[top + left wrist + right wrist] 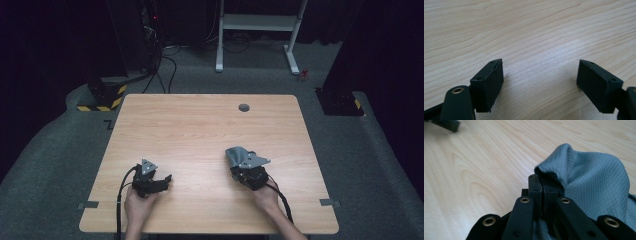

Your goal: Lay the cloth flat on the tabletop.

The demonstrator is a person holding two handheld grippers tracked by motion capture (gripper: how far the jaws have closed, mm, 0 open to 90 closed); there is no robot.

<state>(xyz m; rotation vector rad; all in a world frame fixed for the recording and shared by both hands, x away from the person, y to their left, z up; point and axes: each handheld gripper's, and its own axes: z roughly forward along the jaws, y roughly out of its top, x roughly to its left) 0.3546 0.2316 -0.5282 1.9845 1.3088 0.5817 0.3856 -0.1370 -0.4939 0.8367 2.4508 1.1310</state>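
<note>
Between the jaws of the right hand-held gripper [543, 192], grey quilted cloth [594, 187] clamped at its edge, left hand-held gripper [540, 82] spread wide over bare tabletop [200, 130], open wood ahead of both.

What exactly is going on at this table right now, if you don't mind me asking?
A person at a wooden table holds a two-jaw gripper in each hand. The right gripper has its jaws shut on a fold of grey quilted-pattern cloth, which bunches up over it near the table's front right. The left gripper sits low over bare wood at the front left, jaws wide open and holding nothing.
</note>
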